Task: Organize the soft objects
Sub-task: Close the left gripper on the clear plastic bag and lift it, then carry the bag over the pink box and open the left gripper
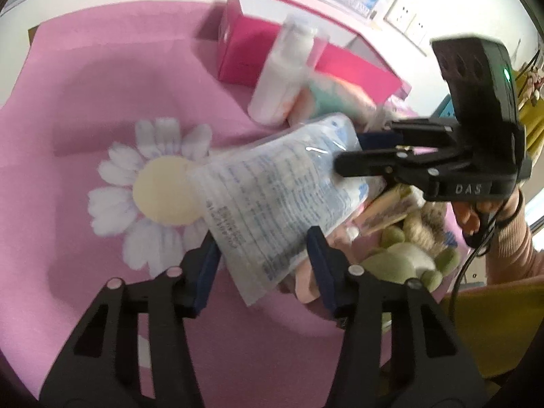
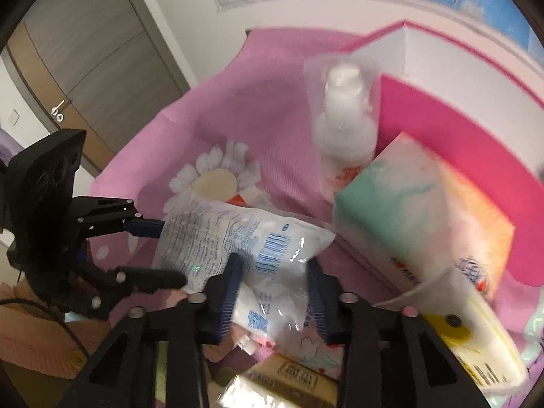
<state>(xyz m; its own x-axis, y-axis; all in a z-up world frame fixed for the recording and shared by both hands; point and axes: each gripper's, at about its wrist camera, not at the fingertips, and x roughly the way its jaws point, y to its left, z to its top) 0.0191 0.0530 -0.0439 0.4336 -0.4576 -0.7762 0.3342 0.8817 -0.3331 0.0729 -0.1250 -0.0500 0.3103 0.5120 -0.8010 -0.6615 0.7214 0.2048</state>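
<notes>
Nearest in the left-wrist view, the left gripper [image 1: 263,265] sits narrowed around the low end of a clear plastic pack [image 1: 272,197] w/ blue print; whether its pads actually bite the film I can't tell, the pack looks loose between them. At 3 o'clock the right gripper [image 1: 346,159] pinches the pack's other end, fingers nearly together on it. So the pack hangs b/w both grippers, above the pink counter [image 1: 85,108].

Risks, as I judge them:
- Slick film: if the left side isn't really clamped, that end slides out and the pack swings off the right gripper.
- Two grips pulling apart could tear or pop the bag.
- Just below at 5 o'clock, a green plush toy [image 1: 404,255] and other small packs crowd in; a dropped pack lands in that heap.

Farther, at 12–1 o'clock, a white bottle [image 1: 282,71] stands by a pastel tissue pack [image 1: 326,98], the pink box [image 1: 248,57] behind. A swing of the pack could tip the bottle.
</notes>
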